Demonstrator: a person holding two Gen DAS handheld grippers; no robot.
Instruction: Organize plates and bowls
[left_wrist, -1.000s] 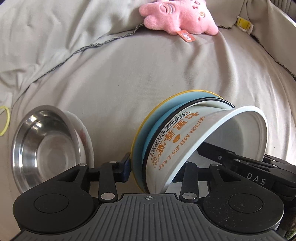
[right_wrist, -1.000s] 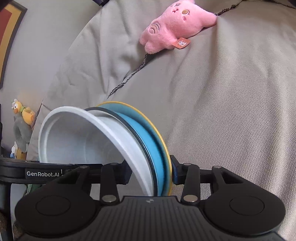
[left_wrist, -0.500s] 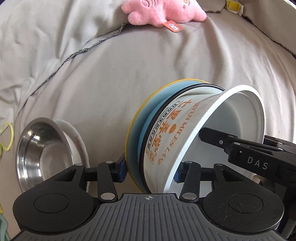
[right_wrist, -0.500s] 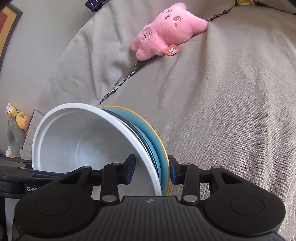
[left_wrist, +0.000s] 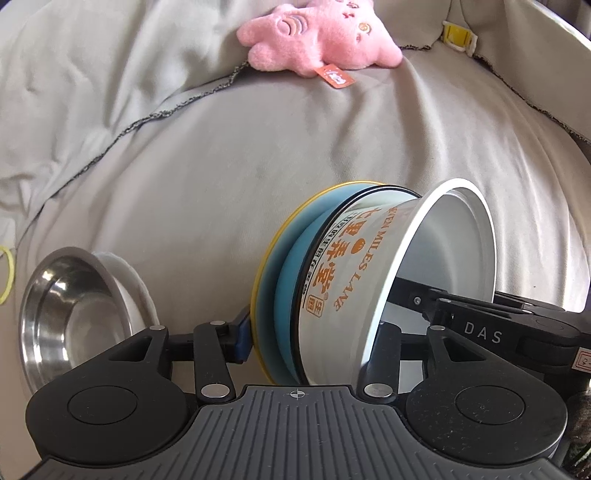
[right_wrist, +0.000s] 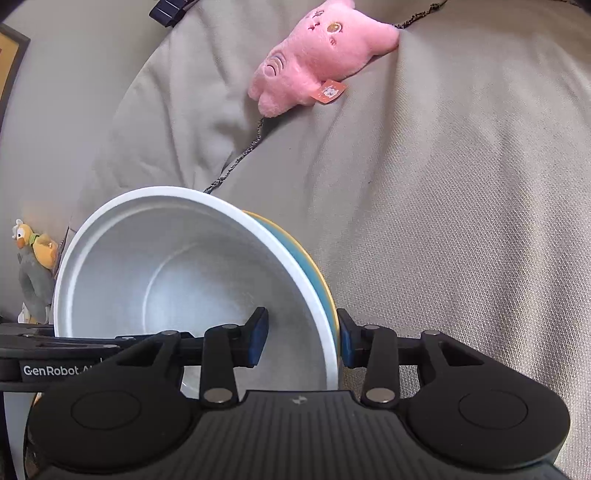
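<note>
Widened the left hand-held gripper (left_wrist: 312, 332) since a second earlier, straddling the tilted stack of plates and bowl (left_wrist: 332, 280) over the bed (left_wrist: 221, 166); could not tell whether gripping. Clamped that stack in the narrowly parted right hand-held gripper (right_wrist: 301, 338). Judged mid-handover; next, needed level setting-down near the steel bowl (left_wrist: 74, 314).

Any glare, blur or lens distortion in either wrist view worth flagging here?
Left wrist view: sharp, bright reflections inside the steel bowl, strong fisheye bending at the edges. Right wrist view: sharp, soft daylight, a shadow inside the white bowl, corners darkened by the lens.
</note>
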